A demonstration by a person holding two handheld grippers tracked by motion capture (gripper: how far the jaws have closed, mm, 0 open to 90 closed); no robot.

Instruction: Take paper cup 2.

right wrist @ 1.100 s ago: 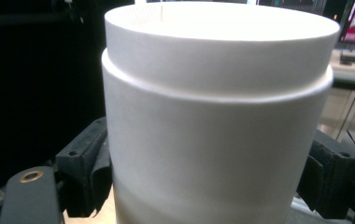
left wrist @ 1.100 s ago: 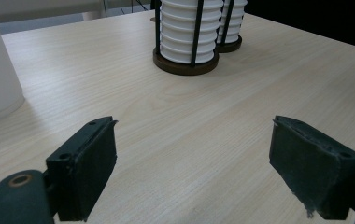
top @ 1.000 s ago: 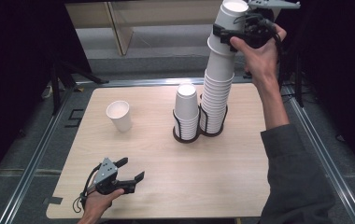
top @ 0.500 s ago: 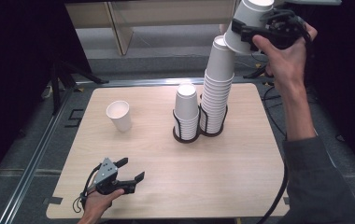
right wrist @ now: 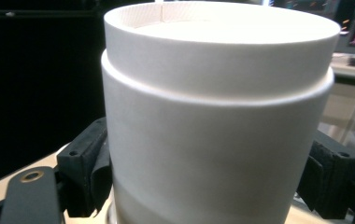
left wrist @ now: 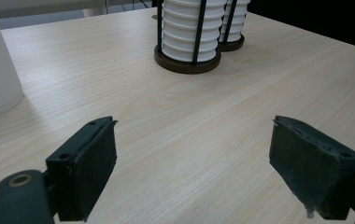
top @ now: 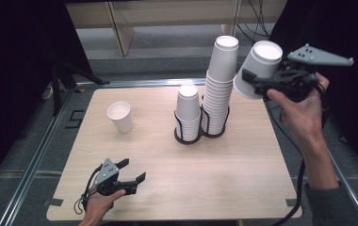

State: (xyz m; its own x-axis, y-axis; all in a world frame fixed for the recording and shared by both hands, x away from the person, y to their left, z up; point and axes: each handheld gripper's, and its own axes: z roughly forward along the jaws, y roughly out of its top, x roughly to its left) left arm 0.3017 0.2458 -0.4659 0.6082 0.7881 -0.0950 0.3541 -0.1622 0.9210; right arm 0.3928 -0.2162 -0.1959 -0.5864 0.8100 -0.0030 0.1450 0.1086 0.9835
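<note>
While the right gripper (top: 257, 82) is up in the upper right of the high view, its two black jaws are pressed on the sides of a white paper cup (top: 257, 69). The cup is in the air, tipped a little, just to the right of the tall stack of cups (top: 218, 87) and not touching it. In the right gripper view the held cup sits between the jaws, with one pad on each side of its wall, below a ridge that runs around it. A paper cup like this is very light, so it should lift with no trouble. It is also thin and soft, so I think a hard squeeze would dent it or make it pop out. The best place to hold it looks like the middle of the wall, one jaw on each side, as it is held here. Beside the tall stack stands a short stack of cups (top: 188, 113), each in a dark wire holder. One more single cup (top: 120, 116) stands alone at the upper left of the table (top: 243, 179). The left gripper (top: 130, 172) rests low at the lower left of the high view, and its jaws are apart with nothing between them.
</note>
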